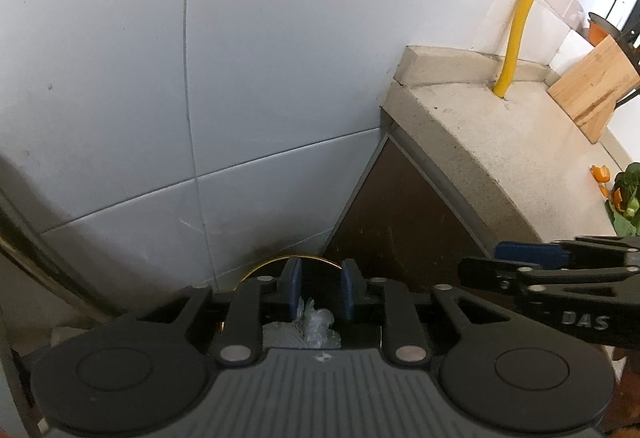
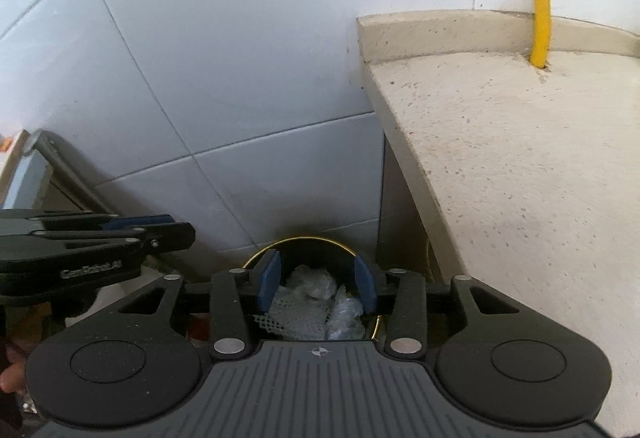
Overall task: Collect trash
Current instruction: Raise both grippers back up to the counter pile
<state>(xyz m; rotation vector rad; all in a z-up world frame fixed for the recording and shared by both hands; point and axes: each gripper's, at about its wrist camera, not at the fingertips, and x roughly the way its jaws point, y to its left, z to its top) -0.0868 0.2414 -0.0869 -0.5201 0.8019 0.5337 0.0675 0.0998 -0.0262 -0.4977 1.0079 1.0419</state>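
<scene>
A round black bin with a gold rim (image 2: 304, 240) stands on the floor in the corner between the tiled wall and the counter's end. Inside lie a white foam net (image 2: 288, 312) and crumpled clear plastic (image 2: 344, 314). My right gripper (image 2: 318, 280) hangs open above the bin with nothing between its blue pads. My left gripper (image 1: 322, 290) also hovers over the bin rim (image 1: 280, 260); its pads stand slightly apart, and the clear plastic (image 1: 316, 322) lies below them. Each gripper shows side-on in the other's view: the right gripper (image 1: 484, 262) and the left gripper (image 2: 180, 228).
A speckled stone counter (image 1: 500, 158) runs to the right, with a yellow pipe (image 1: 524, 6) coming out of it. On it are a wooden board (image 1: 592, 86), orange peels (image 1: 600, 174) and green leaves (image 1: 628, 194). A white tiled wall (image 1: 240, 78) stands behind. A hand (image 2: 12, 366) shows at the lower left.
</scene>
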